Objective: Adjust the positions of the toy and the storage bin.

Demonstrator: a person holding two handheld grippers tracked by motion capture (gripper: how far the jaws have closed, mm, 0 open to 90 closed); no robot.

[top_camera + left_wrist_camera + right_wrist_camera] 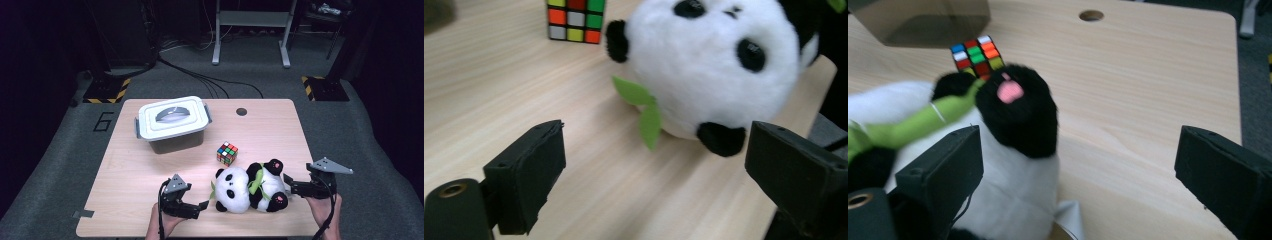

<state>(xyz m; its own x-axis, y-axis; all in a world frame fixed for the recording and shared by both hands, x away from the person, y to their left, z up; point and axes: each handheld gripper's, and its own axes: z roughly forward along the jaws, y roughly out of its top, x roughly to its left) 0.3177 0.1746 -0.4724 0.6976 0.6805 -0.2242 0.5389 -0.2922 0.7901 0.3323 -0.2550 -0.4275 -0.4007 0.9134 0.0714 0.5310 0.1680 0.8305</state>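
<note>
A black-and-white panda plush (250, 187) with a green leaf scarf lies on its side near the table's front edge. My left gripper (202, 205) is just left of its head, jaws wide open and nothing between them. In the left gripper view (654, 175) the panda's white head (714, 65) lies a little beyond the jaws. My right gripper (287, 185) stands open at the panda's feet. In the right gripper view (1078, 170) the panda's body and a black paw (1018, 115) sit by the left jaw, not pinched.
A Rubik's cube (227, 153) sits just behind the panda. A grey lidded storage box (172, 122) stands at the back left of the wooden table (130, 170). A round cable hole (241, 111) is near the far edge. The table's front edge lies close under both hands.
</note>
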